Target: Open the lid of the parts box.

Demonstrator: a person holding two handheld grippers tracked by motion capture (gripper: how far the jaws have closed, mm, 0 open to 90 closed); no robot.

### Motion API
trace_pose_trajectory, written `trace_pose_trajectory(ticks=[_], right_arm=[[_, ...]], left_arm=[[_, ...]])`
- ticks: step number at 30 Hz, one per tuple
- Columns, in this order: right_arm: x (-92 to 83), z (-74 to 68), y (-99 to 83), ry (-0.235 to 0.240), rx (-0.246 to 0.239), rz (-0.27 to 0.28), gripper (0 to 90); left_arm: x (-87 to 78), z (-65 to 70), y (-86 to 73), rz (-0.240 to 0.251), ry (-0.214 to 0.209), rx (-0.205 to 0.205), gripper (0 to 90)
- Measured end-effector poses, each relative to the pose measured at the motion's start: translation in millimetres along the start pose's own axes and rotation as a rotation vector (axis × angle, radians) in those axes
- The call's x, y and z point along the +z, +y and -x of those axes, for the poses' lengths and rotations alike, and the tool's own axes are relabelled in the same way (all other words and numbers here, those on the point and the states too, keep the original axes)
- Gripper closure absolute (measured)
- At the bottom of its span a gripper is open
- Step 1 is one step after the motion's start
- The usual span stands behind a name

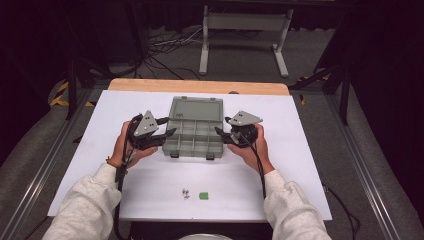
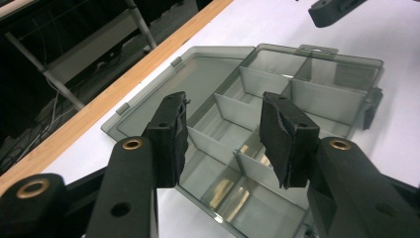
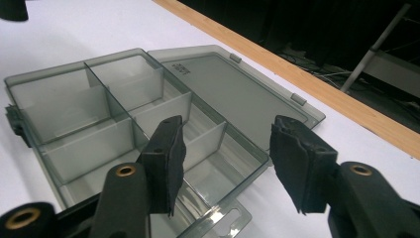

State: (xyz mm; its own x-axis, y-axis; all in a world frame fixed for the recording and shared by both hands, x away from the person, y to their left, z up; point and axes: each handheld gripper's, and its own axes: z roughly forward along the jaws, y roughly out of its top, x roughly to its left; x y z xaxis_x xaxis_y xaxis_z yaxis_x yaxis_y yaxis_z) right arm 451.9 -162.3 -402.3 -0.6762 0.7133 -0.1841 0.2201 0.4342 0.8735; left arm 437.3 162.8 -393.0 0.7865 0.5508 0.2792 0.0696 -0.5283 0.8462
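Flanking open compartment box (image 1: 194, 131), L claw (image 1: 169, 134) & R claw (image 1: 220, 133) both gape, nothing btwn pads.

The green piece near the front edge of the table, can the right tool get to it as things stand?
Probably yes. The green piece lies alone on bare white table, with small screws just beside it. The right tool is open, holds nothing, and sits by the open organizer box, so it would only need to draw back.
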Motion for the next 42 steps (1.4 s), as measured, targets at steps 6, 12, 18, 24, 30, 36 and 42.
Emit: trace_pose_trajectory(ticks=[6,12,18,24,30,36,42], right_arm=[[-4.1,-3.0,-0.2,0.002,-0.009,0.005,40.6],[-11.0,-6.8,0.0,0.001,-0.031,0.023,33.4],[-17.5,-10.2,-1.2,0.000,-0.033,0.042,20.5],[-22.8,-13.6,-2.2,-0.011,-0.049,0.042,15.4],[-27.9,-18.8,-6.6,-0.010,-0.079,0.030,13.4],[-32.9,-21.4,-10.5,-0.008,-0.093,0.028,12.7],[-41.2,-22.8,-12.0,-0.001,-0.085,0.044,10.2]], left_arm=[[-4.6,3.7,-3.0,0.006,-0.010,0.015,49.5],[-6.4,10.2,-5.9,0.010,-0.033,0.030,42.3],[-8.3,18.6,-7.8,0.023,-0.038,0.041,33.8],[-11.6,25.2,-9.6,0.047,-0.049,0.056,24.4],[-15.3,33.3,-11.8,0.057,-0.067,0.065,14.6],[-19.4,37.6,-15.6,0.064,-0.074,0.048,7.2],[-23.9,40.4,-20.0,0.071,-0.074,0.049,5.7]])
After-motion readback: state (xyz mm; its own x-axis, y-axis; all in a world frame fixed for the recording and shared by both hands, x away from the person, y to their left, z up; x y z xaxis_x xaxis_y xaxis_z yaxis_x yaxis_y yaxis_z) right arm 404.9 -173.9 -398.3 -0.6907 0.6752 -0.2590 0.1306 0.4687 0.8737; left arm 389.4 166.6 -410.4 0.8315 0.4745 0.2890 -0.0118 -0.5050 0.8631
